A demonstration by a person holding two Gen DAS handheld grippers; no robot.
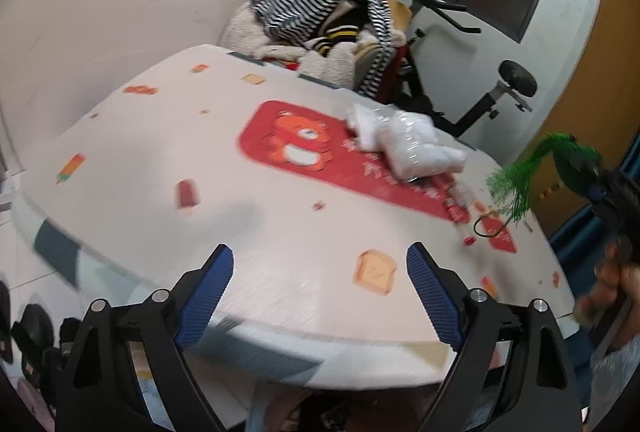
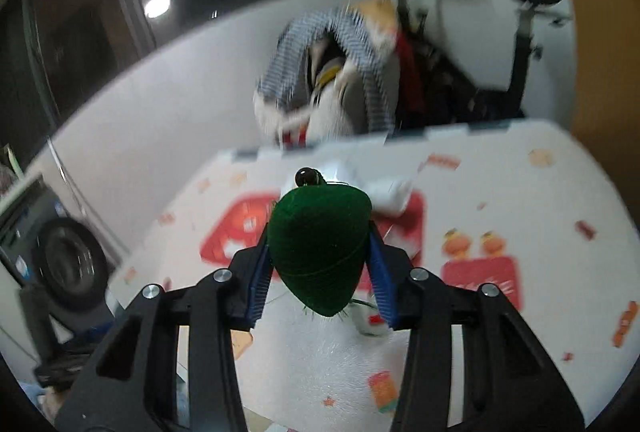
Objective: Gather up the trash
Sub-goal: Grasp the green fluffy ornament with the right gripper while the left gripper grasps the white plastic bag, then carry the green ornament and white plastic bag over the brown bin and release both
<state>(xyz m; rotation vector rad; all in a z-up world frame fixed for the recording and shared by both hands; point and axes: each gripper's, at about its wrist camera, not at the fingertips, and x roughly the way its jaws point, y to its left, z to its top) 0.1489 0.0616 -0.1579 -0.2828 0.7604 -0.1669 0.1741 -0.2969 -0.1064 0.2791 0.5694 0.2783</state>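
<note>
A: How far is the collecting, as you judge it?

B: I think it is in the middle. The right claw (image 2: pixel 320 264) is pinching a green tassel ornament (image 2: pixel 320 252); both blue pads press on its rounded green body, and a dark bead sits at the far end of it. In the left wrist view the same ornament (image 1: pixel 560 156) hangs in the air to the right, with its green fringe falling down toward the counter (image 1: pixel 280 232). So this piece is picked up, but it is not put anywhere yet. I see no bin or bag in either view.

A: And the left claw?

B: The left claw (image 1: pixel 320 276) is spread wide and holds nothing. Between its pads there is only bare counter near the front edge, with a toast picture printed just to the right.

A: What is left to collect?

B: Farther ahead of the left claw and to its right lies a crumpled clear plastic wrapper (image 1: pixel 404 140), on the red bear print. It is well apart from the pads. Nearer, on the right, there are small red scraps (image 1: pixel 460 208) and a thin dark loop (image 1: pixel 488 228); they are blurred, so I cannot tell what they are.

A: And behind the counter?

B: A chair with a pile of striped clothes (image 1: pixel 320 16), and beyond it an exercise bike (image 1: pixel 500 88). These look like no trash to me.
</note>
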